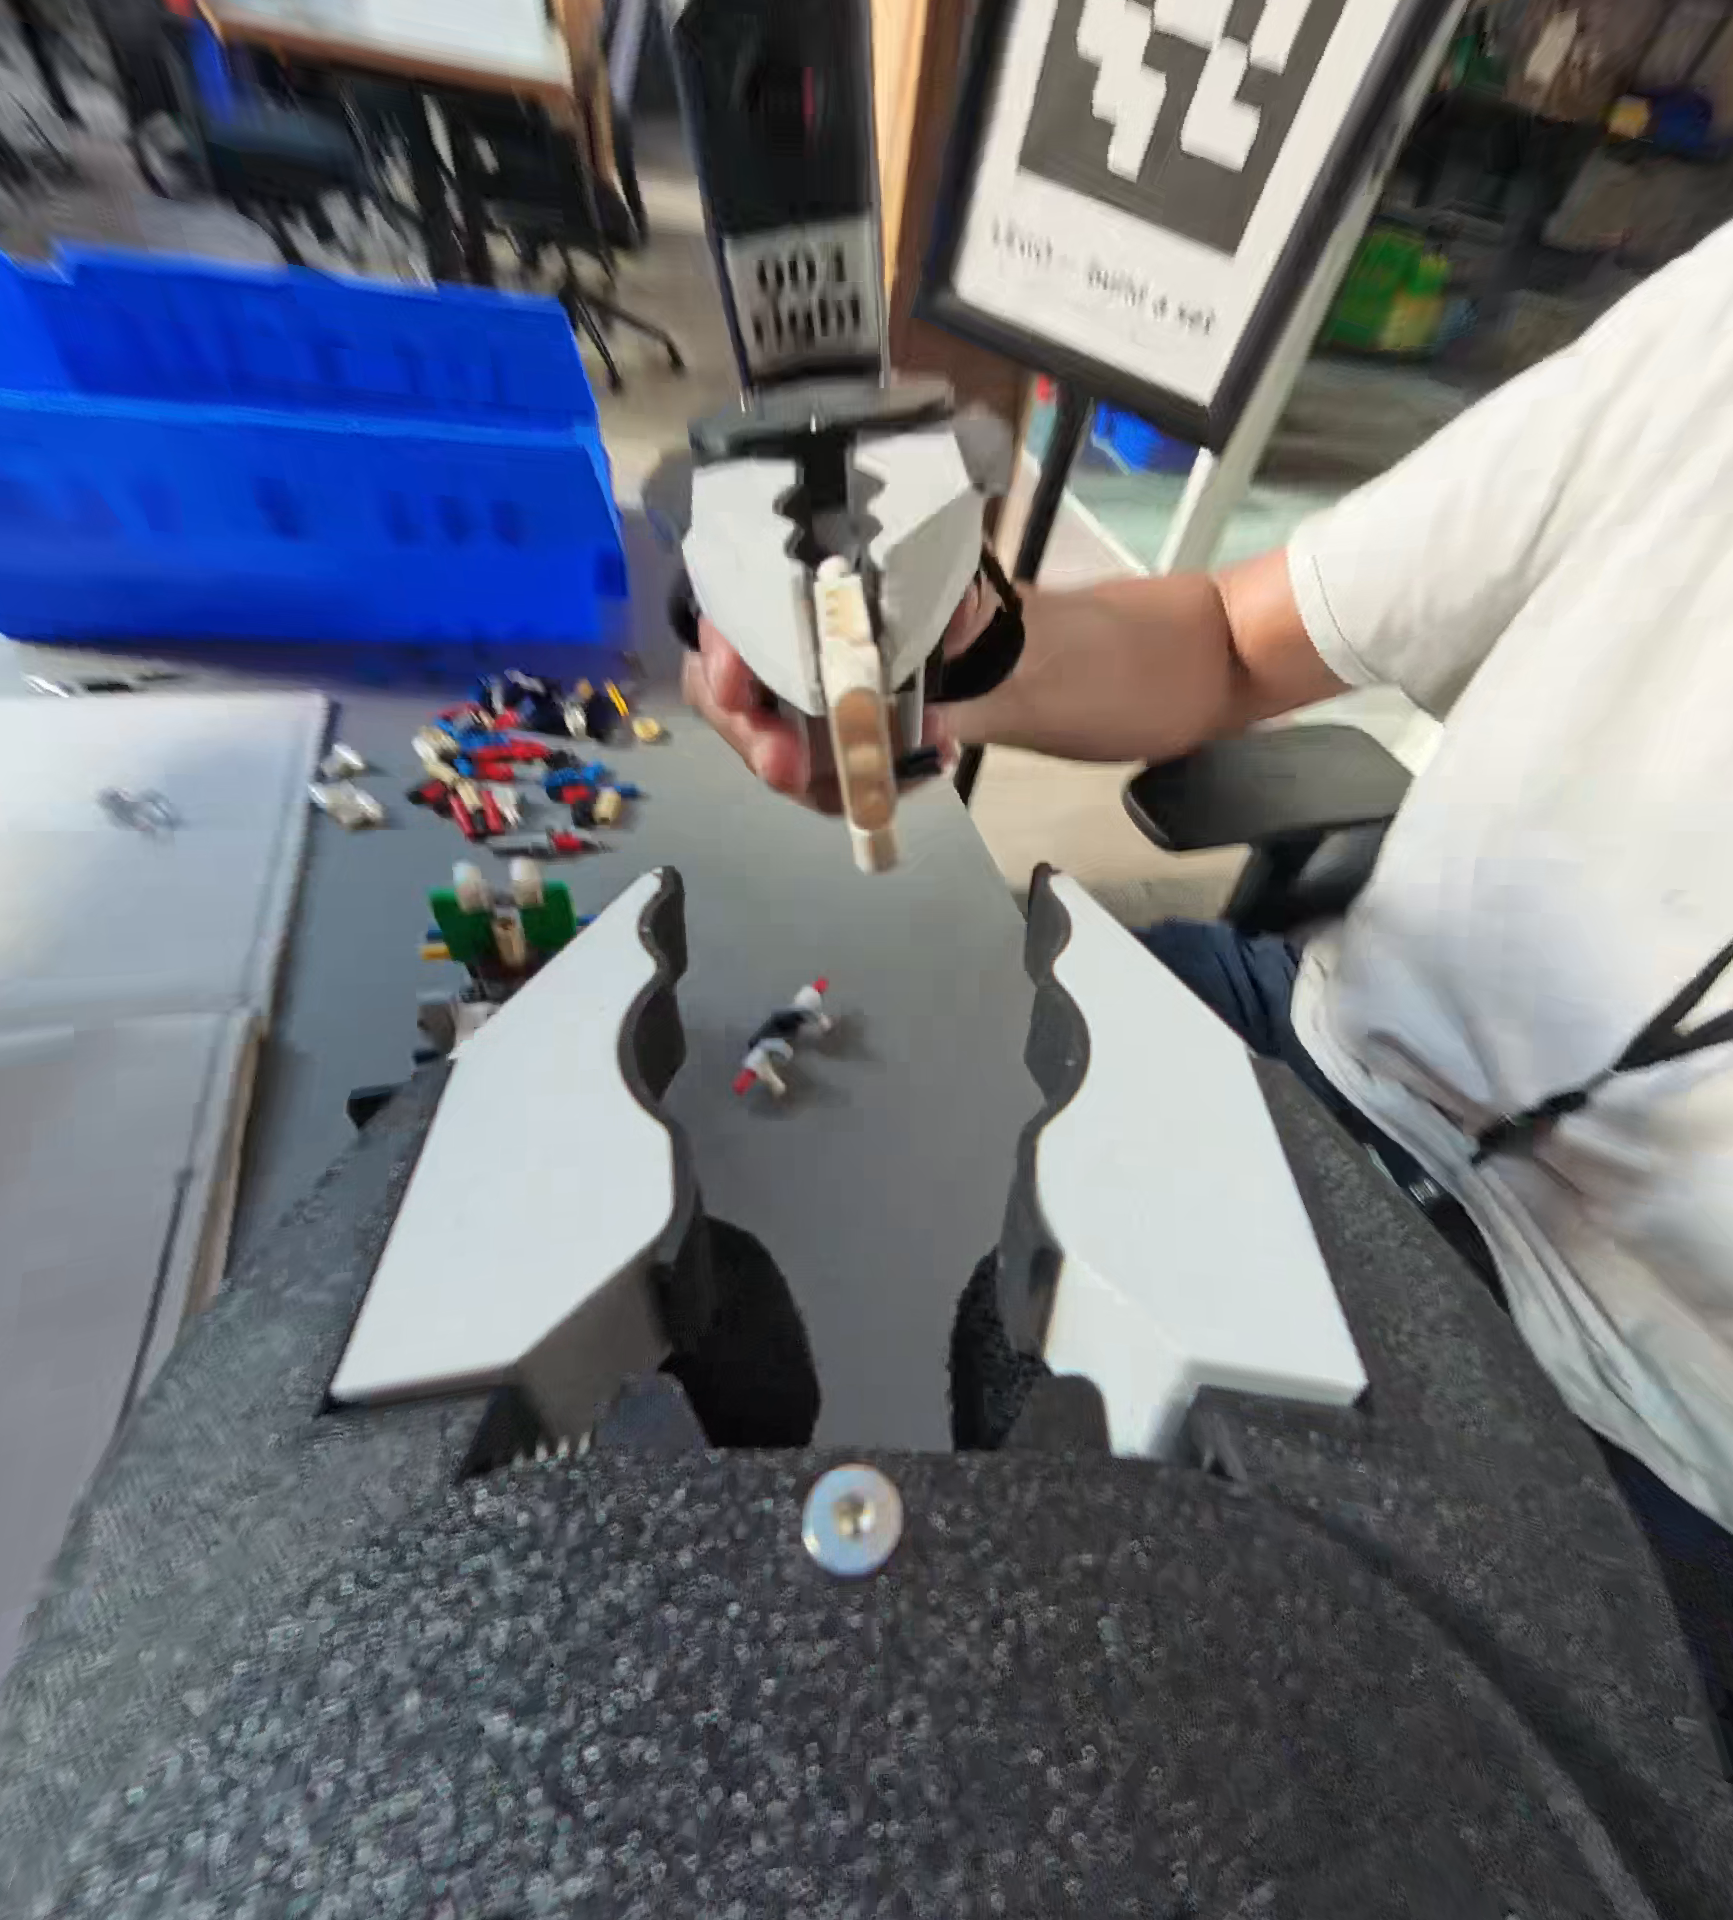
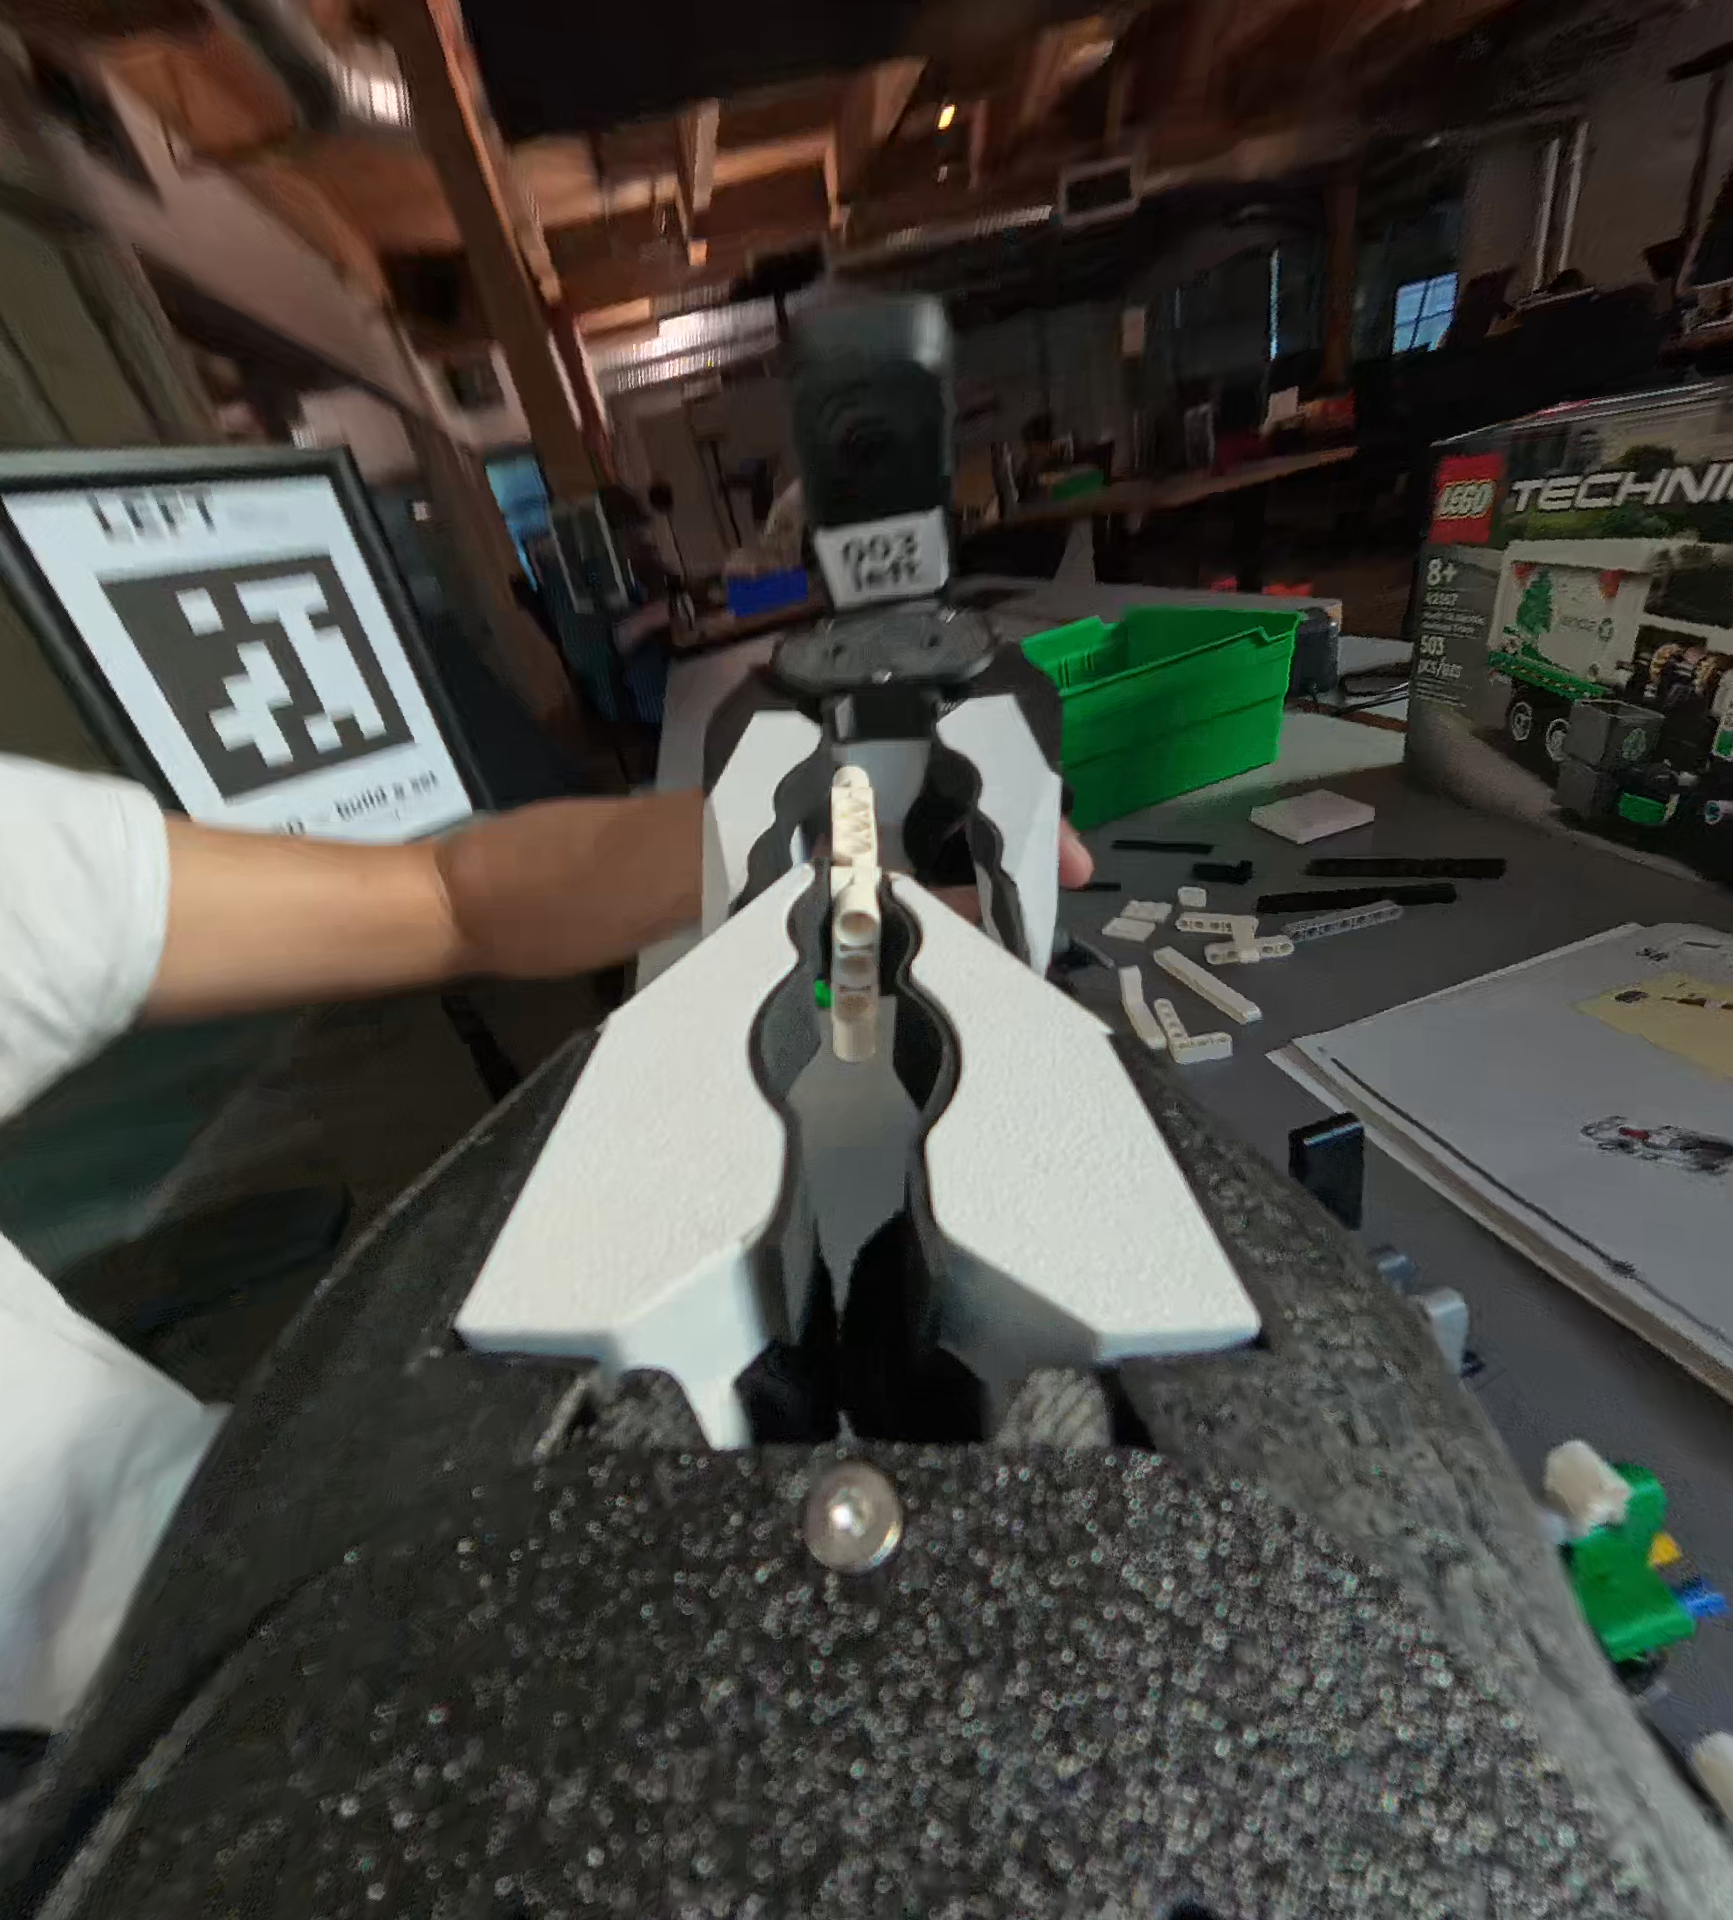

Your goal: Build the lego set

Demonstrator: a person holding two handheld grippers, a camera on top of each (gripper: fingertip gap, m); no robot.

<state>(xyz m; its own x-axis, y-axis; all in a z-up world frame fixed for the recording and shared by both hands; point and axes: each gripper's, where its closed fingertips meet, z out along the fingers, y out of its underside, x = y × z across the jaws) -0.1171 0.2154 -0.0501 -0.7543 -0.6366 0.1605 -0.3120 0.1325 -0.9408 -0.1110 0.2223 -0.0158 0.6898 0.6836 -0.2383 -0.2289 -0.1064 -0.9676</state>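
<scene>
Here the right gripper (image 2: 854,904) clamps a white perforated building-toy beam (image 2: 855,925), holding it above the grey table (image 1: 841,935); the left gripper (image 1: 854,894) gapes wide, bare, just short of the beam.

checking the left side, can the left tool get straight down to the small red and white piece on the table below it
Probably yes. The left tool stands open and holds nothing, and the small red and white piece lies alone on bare table between its fingers. The right tool, gripping a white beam, hangs farther ahead.
</scene>
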